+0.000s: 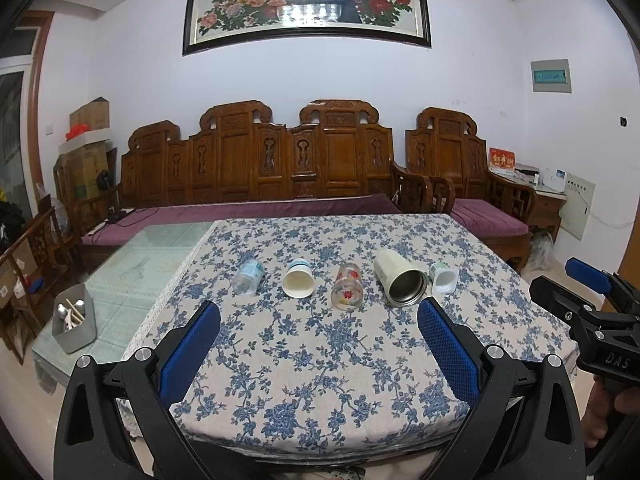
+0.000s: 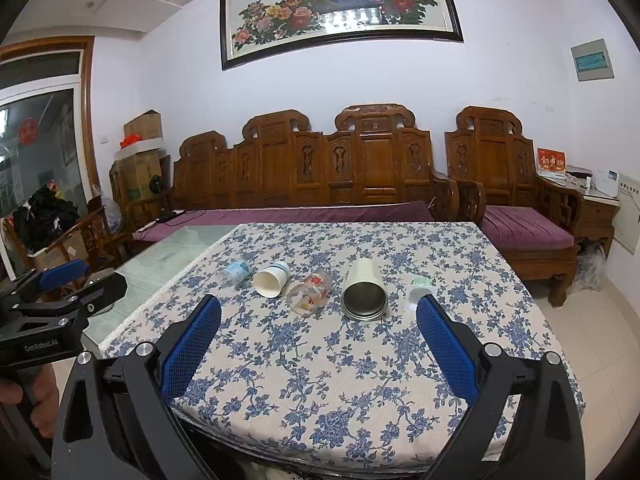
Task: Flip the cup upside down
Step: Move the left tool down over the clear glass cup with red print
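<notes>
Several cups lie on their sides in a row on the floral tablecloth [image 1: 320, 360]: a clear plastic cup [image 1: 249, 277], a white paper cup [image 1: 298, 279], a flower-printed glass [image 1: 347, 287], a cream steel-lined tumbler [image 1: 400, 283] and a small white yogurt cup [image 1: 443, 278]. Their mouths face me. The right wrist view shows the same row: plastic cup [image 2: 234, 272], paper cup [image 2: 272, 279], glass [image 2: 310, 292], tumbler [image 2: 364, 292], yogurt cup [image 2: 420, 290]. My left gripper [image 1: 318, 312] is open and empty, short of the row. My right gripper [image 2: 318, 308] is open and empty too.
A grey caddy with chopsticks and spoons [image 1: 74, 324] stands on the glass tabletop [image 1: 152, 264] left of the cloth. A carved wooden sofa [image 1: 280, 168] with purple cushions runs behind the table. The right gripper shows at the right edge [image 1: 588, 300] of the left view.
</notes>
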A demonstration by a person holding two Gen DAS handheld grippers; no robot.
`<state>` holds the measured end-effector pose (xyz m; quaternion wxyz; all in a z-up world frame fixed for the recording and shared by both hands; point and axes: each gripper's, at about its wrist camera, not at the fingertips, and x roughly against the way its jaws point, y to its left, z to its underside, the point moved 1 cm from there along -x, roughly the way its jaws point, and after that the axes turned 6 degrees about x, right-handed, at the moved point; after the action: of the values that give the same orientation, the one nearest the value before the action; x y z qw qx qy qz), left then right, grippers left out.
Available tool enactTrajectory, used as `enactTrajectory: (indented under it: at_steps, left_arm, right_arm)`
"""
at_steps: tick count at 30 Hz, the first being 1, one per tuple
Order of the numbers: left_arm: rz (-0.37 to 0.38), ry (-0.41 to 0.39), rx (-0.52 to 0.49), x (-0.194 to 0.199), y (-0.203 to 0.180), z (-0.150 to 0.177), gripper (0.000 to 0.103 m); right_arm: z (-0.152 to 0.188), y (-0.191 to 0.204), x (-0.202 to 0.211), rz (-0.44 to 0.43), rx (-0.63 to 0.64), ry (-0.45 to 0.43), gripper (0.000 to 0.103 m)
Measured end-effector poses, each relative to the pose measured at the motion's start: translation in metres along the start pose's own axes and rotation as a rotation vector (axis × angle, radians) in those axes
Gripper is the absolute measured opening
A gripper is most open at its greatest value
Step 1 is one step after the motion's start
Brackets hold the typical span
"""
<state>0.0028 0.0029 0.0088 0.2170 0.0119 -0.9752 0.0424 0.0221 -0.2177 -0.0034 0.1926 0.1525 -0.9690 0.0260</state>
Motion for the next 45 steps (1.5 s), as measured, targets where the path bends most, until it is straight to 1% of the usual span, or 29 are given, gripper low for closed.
enactTrajectory:
  at_steps: [7,15,17,22,27,30,34,36,38,43,45]
  left_arm:
    - [-0.007,0.043,-0.007,-0.020,0.001,0.005,0.095]
    - [-0.006,0.116,-0.036,-0.063,0.001,0.004,0.095]
    - [0.012,0.149,-0.037,-0.078,0.002,0.002,0.095]
    - [0.041,0.229,-0.049,-0.121,0.002,-0.004,0.095]
    - [0.044,0.277,-0.085,-0.156,0.000,-0.008,0.095]
    - [0.068,0.316,-0.086,-0.183,-0.001,-0.010,0.095]
    - [0.092,0.363,-0.083,-0.218,-0.002,-0.014,0.095]
    - [0.106,0.388,-0.080,-0.235,-0.004,-0.014,0.092]
    - [0.116,0.401,-0.080,-0.249,-0.006,-0.013,0.091]
    - [0.152,0.474,-0.064,-0.296,-0.012,-0.011,0.086]
    - [0.162,0.503,-0.063,-0.314,-0.015,-0.010,0.082]
  right_arm:
    - [0.006,-0.006,-0.014,-0.007,-0.008,0.024,0.099]
    - [0.012,-0.020,-0.058,-0.009,-0.011,0.083,0.099]
    - [0.012,-0.024,-0.075,-0.010,-0.009,0.108,0.095]
    - [0.013,-0.035,-0.114,-0.027,-0.021,0.165,0.094]
    - [0.015,-0.047,-0.154,-0.043,-0.038,0.222,0.092]
    - [0.019,-0.052,-0.178,-0.053,-0.041,0.255,0.090]
    - [0.025,-0.058,-0.207,-0.071,-0.042,0.301,0.084]
    - [0.029,-0.060,-0.219,-0.079,-0.039,0.319,0.083]
    - [0.033,-0.062,-0.230,-0.086,-0.035,0.338,0.080]
    - [0.044,-0.065,-0.249,-0.097,-0.033,0.373,0.079]
    - [0.049,-0.067,-0.254,-0.101,-0.036,0.383,0.079]
